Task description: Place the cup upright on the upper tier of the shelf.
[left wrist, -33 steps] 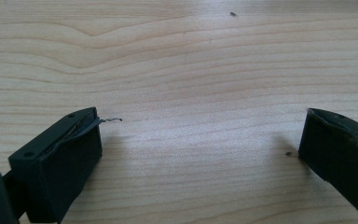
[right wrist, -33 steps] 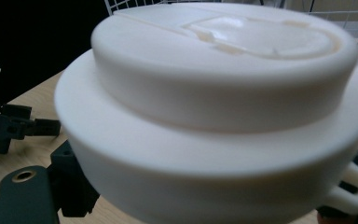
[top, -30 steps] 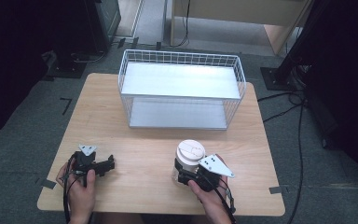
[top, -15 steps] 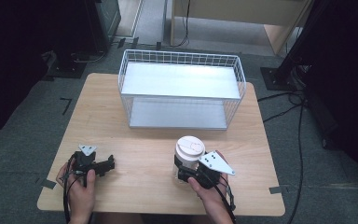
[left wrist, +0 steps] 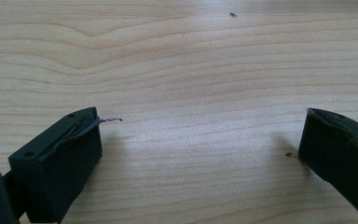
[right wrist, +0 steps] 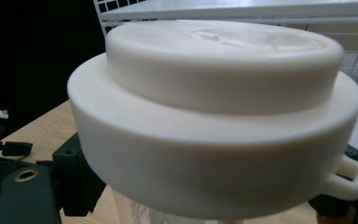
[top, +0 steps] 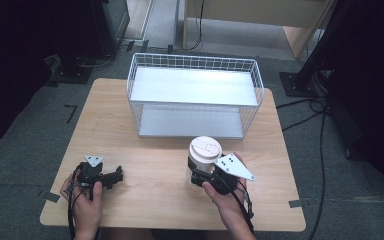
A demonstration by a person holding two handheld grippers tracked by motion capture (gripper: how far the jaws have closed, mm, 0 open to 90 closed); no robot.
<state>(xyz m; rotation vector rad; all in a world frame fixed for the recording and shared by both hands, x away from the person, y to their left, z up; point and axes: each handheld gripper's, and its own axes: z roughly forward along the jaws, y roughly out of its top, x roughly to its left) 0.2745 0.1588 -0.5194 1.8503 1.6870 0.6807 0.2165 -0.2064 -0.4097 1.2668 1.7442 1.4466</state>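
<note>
A clear jar with a wide white lid [top: 205, 149] stands or hangs near the table's front, just before the white wire basket [top: 195, 95]. My right gripper [top: 200, 176] is shut on the jar's body below the lid. In the right gripper view the lid [right wrist: 214, 112] looms close, with a black jaw on each side of the jar. I cannot tell whether the jar's base touches the table. My left gripper [top: 114, 176] lies low at the front left. It is open, with its jaws wide apart over bare wood [left wrist: 200, 93] and nothing between them.
The wire basket has two shelves and takes up the far middle of the wooden table [top: 105, 125]. Dark equipment stands and cables [top: 325, 125] lie on the floor around the table. Bare wood spreads between the two grippers.
The jar and my right gripper have shifted slightly toward the basket in the high view. My left gripper has stayed in place.
</note>
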